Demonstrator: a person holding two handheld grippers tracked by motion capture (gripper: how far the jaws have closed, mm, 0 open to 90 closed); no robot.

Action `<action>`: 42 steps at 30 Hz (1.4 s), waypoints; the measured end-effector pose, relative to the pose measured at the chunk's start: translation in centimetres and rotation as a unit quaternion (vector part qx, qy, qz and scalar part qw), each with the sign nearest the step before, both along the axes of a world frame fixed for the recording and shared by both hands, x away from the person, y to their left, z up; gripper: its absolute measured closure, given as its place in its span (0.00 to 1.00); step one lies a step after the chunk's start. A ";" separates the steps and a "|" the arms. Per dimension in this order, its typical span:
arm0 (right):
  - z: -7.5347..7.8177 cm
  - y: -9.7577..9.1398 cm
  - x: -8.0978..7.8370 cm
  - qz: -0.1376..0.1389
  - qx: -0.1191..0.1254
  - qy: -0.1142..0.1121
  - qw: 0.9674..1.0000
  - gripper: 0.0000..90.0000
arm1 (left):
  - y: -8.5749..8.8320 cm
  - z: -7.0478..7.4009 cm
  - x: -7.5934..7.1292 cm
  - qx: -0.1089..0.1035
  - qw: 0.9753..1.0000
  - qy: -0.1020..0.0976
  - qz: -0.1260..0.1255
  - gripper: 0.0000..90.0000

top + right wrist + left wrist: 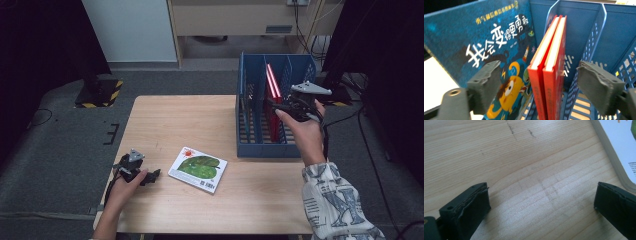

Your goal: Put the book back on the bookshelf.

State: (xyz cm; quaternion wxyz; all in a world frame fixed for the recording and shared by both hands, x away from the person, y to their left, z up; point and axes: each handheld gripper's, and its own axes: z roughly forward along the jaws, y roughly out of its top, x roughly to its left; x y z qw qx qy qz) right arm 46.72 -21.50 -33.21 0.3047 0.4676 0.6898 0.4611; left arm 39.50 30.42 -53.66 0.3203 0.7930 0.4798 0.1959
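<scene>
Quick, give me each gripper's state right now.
Left gripper: open, holding nothing, over the bare table.
Right gripper: open, not gripping; two red books stand between its jaws in the blue rack.

I see a green-covered book lying flat on the wooden table, just right of my left gripper. A dark blue picture book stands upright just left of my right gripper. A yellow-and-black striped base sits on the floor, well beyond the left gripper.
</scene>
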 end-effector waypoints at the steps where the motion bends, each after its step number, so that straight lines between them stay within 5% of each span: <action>1: -0.1 0.0 -0.2 0.002 0.001 0.000 1.000 0.18 | 0.0 0.0 0.0 0.000 1.000 0.000 0.000 0.00; 21: -3.6 2.0 -5.6 0.033 -0.012 0.001 0.999 0.08 | -0.2 0.0 0.0 0.001 1.000 0.001 -0.005 0.00; 37: -10.0 4.9 -9.6 0.095 -0.012 0.044 0.994 0.11 | -0.1 0.3 0.1 0.004 1.000 0.011 -0.003 0.02; 42: -11.4 6.2 -10.7 0.115 -0.030 0.052 0.992 0.13 | 0.2 1.0 -0.1 -0.010 1.000 -0.004 0.002 0.05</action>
